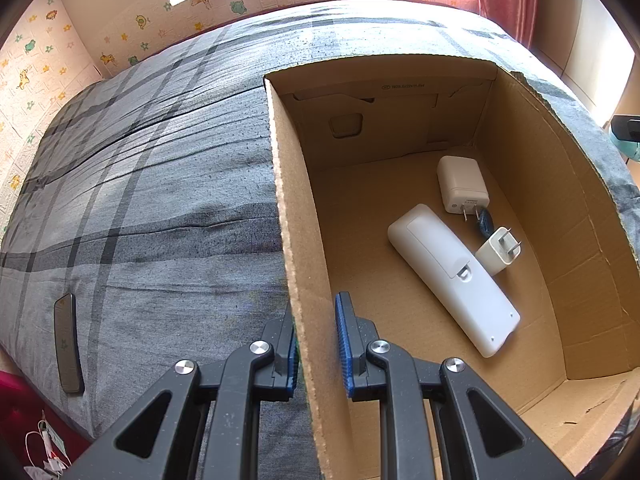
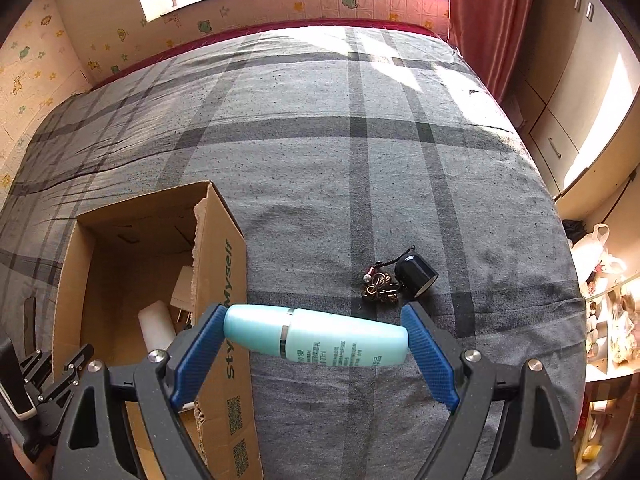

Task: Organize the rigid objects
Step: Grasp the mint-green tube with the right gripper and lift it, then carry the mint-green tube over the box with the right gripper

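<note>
A cardboard box [image 1: 288,216] stands open on the grey plaid bed [image 1: 140,184]. My left gripper [image 1: 316,344] is shut on its left wall, one finger outside and one inside. In the box lie a white remote [image 1: 452,276], a large white charger [image 1: 462,188] and a small white plug [image 1: 498,254]. My right gripper [image 2: 316,344] is shut endwise on a turquoise bottle [image 2: 320,338], held above the bed just right of the box [image 2: 218,264]. A dark cap with a key ring [image 2: 412,276] lies on the bed beyond it.
A dark flat remote [image 1: 68,344] lies near the bed's left edge. The bed [image 2: 360,152] stretches to the wall and window. A red curtain [image 2: 488,12], cupboards and cluttered shelves [image 2: 608,320] stand to the right.
</note>
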`<state>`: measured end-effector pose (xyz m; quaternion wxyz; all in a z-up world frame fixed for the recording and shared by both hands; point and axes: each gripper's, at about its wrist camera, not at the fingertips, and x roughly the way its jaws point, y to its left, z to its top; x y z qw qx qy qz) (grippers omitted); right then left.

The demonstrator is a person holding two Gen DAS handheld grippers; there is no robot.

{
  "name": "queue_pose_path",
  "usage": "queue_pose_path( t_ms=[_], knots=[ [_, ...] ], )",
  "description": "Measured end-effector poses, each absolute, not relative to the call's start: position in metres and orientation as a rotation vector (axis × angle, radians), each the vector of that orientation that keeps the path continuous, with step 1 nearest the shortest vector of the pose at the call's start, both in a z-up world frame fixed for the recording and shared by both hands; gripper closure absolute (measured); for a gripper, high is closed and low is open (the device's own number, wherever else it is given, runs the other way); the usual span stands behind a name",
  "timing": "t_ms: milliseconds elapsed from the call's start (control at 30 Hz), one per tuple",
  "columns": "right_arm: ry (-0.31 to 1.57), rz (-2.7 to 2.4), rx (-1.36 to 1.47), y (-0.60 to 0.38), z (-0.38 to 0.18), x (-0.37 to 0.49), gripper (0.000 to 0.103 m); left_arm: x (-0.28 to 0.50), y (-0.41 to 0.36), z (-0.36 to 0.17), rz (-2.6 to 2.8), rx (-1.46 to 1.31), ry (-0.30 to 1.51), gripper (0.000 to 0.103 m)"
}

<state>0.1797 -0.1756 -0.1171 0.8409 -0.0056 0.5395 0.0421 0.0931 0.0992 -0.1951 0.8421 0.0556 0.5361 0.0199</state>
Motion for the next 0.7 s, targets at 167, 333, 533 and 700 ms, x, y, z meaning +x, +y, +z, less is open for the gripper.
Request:
queue_pose_path(
  t_ms=[167, 333, 533, 700],
  knots=[
    [1.123, 0.135, -0.038, -0.159, -0.106, 0.177, 0.012, 0.093, 0.099, -0.195, 0.042, 0.118, 1.132, 0.084],
    [1.112, 0.189, -0.069, -0.139, -0.1, 0.174, 0.012, 0.093, 0.1, -0.195, 0.041, 0.118, 1.132, 0.084],
    [1.101, 0.254, -0.11, -0.113, -0.098, 0.168, 0.012, 0.093, 0.099, -0.195, 0.04, 0.117, 1.132, 0.084],
    [1.091, 0.305, -0.133, -0.093, -0.098, 0.165, 0.012, 0.093, 0.099, -0.195, 0.04, 0.115, 1.133, 0.084]
  ],
)
